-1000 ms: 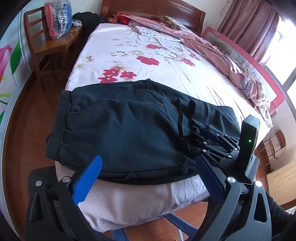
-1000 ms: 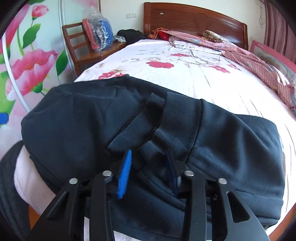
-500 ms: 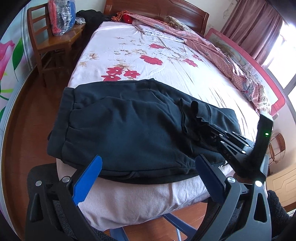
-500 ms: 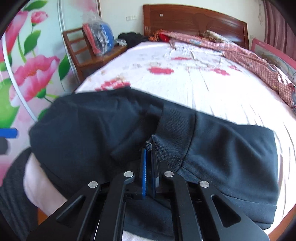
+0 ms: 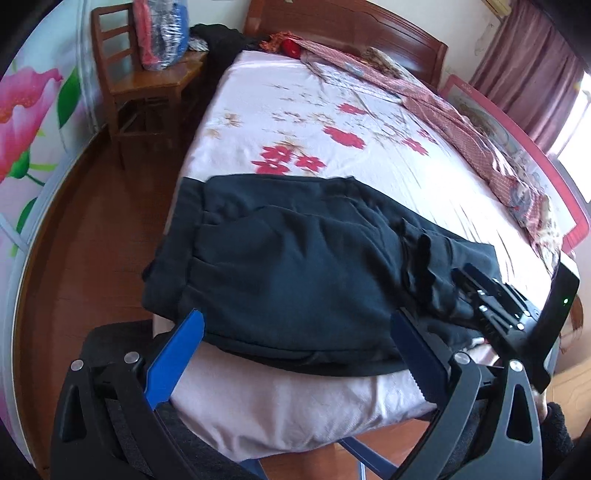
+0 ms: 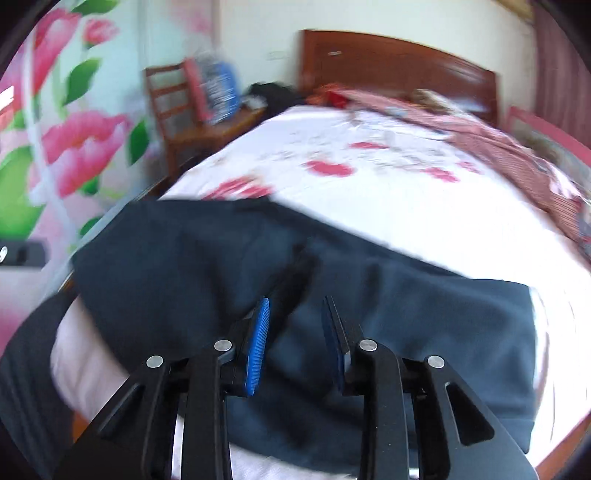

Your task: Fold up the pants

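The dark navy pants [image 5: 295, 266] lie folded in a block across the near end of the bed, waistband at the left; they also fill the right wrist view [image 6: 388, 302]. My left gripper [image 5: 295, 350] is wide open and empty, held off the bed's near edge in front of the pants. My right gripper [image 6: 295, 332] is open just above the pants' near right part, with nothing between its blue pads [image 6: 258, 343]. It shows in the left wrist view [image 5: 495, 306] over the bunched fabric at the right. The right wrist view is motion-blurred.
The bed [image 5: 369, 122] has a white sheet with red flowers and a wooden headboard [image 5: 351, 33]. A patterned red quilt [image 5: 491, 155] runs along its right side. A wooden chair [image 5: 144, 85] with a bagged bundle stands at the left on the wooden floor.
My right gripper closed on a fold of the pants half a second ago and has now opened and pulled back a little. My left gripper stayed open and drew back from the bed.
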`<state>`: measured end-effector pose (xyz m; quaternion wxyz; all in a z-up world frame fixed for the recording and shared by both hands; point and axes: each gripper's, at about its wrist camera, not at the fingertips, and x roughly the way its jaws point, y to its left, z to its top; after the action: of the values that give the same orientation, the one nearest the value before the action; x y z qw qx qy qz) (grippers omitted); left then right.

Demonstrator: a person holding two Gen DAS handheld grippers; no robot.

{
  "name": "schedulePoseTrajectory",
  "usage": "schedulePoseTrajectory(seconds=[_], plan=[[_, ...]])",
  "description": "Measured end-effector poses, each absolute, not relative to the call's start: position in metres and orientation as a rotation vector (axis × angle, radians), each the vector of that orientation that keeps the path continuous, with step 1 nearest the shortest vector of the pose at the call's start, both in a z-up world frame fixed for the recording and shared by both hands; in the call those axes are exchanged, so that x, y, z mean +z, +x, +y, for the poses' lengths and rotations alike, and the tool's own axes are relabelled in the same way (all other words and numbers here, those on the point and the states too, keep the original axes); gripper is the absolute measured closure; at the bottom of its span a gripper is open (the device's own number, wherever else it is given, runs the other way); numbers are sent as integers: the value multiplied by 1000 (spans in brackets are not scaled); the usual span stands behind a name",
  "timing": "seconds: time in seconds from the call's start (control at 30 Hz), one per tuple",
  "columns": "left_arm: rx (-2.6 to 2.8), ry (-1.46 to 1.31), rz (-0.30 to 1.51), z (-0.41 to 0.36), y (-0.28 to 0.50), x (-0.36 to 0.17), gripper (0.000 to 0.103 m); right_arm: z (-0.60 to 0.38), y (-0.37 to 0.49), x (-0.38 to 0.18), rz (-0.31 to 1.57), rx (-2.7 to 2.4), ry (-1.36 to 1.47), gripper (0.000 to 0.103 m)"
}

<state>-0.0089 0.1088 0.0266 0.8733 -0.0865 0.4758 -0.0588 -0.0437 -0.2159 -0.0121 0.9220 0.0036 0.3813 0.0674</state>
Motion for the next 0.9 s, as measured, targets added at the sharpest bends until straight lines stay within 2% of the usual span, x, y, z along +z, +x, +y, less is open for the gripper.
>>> schedulePoseTrajectory(seconds=[0.07,0.1,0.17,0.27,0.4,0.63,0.8,0.83,0.87,0.9], plan=[[-36,-185,994,130,-7,25,2,-220,-22,-48,932,133,-1,74],[5,-200,987,145,-7,26,2,-214,-22,-57,935,138,-67,74],[83,-242,983,175,-9,25,2,-213,-28,-45,888,135,-72,74],[87,-331,1026,212,-6,12,2,-228,-43,-20,852,122,101,73],[2,-620,1053,257,7,-23,2,-222,-62,-2,835,166,123,73],[-79,-776,1122,257,33,-76,2,-199,-70,-4,902,245,102,74],[-125,-836,1095,244,42,-97,3,-184,-65,-1,906,274,72,74],[-141,-858,1076,242,44,-98,6,-181,-65,-1,909,279,62,74],[-133,-863,1056,241,45,-99,19,-180,-63,-2,916,291,60,74],[-152,-856,1040,239,47,-98,26,-179,-62,-3,920,287,56,73]])
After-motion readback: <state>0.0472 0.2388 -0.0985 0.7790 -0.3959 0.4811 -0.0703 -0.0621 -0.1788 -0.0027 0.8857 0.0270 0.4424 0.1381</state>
